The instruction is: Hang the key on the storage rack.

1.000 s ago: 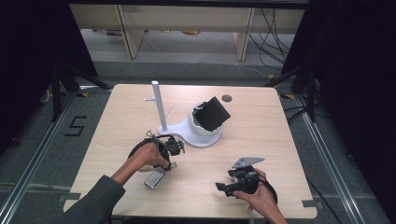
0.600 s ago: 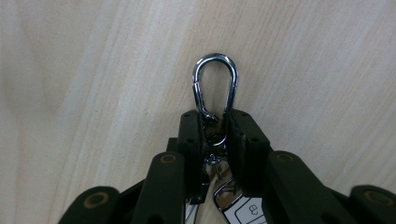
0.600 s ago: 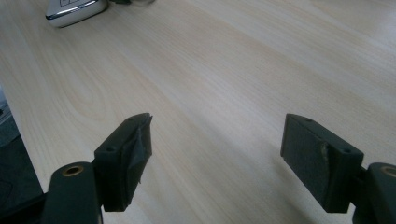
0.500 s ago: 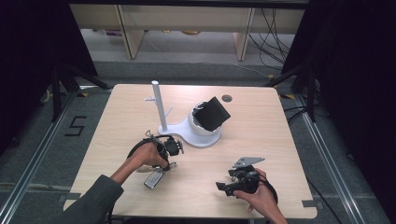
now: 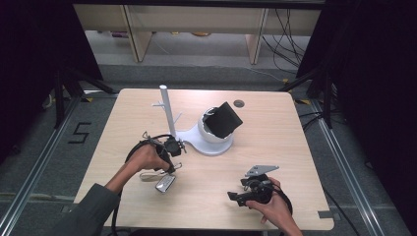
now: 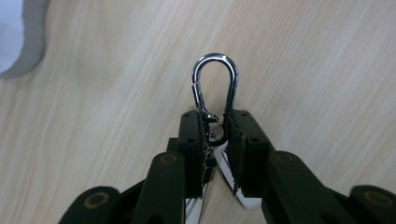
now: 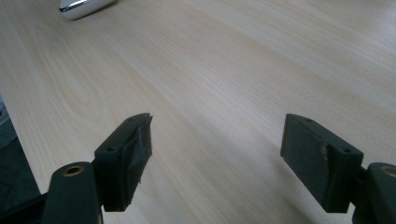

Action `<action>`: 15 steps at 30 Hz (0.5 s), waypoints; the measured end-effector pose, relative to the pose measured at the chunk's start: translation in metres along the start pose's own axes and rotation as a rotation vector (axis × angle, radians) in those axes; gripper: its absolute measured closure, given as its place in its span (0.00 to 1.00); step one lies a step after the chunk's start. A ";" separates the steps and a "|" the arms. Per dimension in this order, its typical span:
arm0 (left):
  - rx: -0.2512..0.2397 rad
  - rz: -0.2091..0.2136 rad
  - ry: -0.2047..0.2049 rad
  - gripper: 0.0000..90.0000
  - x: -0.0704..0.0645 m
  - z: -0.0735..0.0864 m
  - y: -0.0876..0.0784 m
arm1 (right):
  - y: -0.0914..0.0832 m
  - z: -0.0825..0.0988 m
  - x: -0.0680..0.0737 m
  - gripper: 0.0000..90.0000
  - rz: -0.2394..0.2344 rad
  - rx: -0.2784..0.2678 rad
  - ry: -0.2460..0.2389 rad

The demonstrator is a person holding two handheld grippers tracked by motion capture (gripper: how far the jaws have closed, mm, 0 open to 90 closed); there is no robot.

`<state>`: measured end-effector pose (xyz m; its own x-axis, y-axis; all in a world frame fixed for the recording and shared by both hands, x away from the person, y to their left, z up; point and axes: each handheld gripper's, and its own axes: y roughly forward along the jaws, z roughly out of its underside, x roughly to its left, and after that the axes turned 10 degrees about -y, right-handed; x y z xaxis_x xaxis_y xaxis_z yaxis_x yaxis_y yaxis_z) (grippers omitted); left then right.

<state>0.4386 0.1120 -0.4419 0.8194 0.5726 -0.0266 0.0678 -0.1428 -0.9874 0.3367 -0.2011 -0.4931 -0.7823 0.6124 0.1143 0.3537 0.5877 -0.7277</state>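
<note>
My left gripper [image 6: 215,122] is shut on a silver snap hook [image 6: 215,79], whose rounded loop sticks out past the jaw tips over the wooden table. In the high view the left gripper [image 5: 173,158] is held just in front of the white stand [image 5: 167,110]. A pale strap [image 5: 147,175] and a silver tag [image 5: 164,184] trail below the hand. My right gripper [image 5: 237,197] rests near the table's front right, and its jaws [image 7: 217,140] stand wide open with nothing between them.
The white stand has a thin post with small pegs and a round base [image 5: 196,145] that holds a tilted black block [image 5: 223,119]. A small round hole [image 5: 239,103] is in the table's far side. The silver tag [image 7: 84,7] lies beyond the right jaws.
My left hand has risen slightly with the snap hook, and the silver tag has shifted a little with it. The right hand has stayed put.
</note>
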 end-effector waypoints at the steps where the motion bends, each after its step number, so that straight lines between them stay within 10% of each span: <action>1: -0.010 -0.008 -0.005 0.83 0.001 0.001 -0.004 | 0.002 0.001 0.001 0.29 -0.009 -0.013 0.012; 15: -0.076 -0.102 -0.089 0.83 0.023 0.018 -0.077 | 0.002 0.001 -0.001 0.29 -0.006 0.015 0.007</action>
<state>0.4418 0.1503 -0.3691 0.7525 0.6561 0.0564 0.1938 -0.1387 -0.9712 0.3376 -0.2015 -0.4951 -0.7805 0.6128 0.1238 0.3412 0.5834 -0.7371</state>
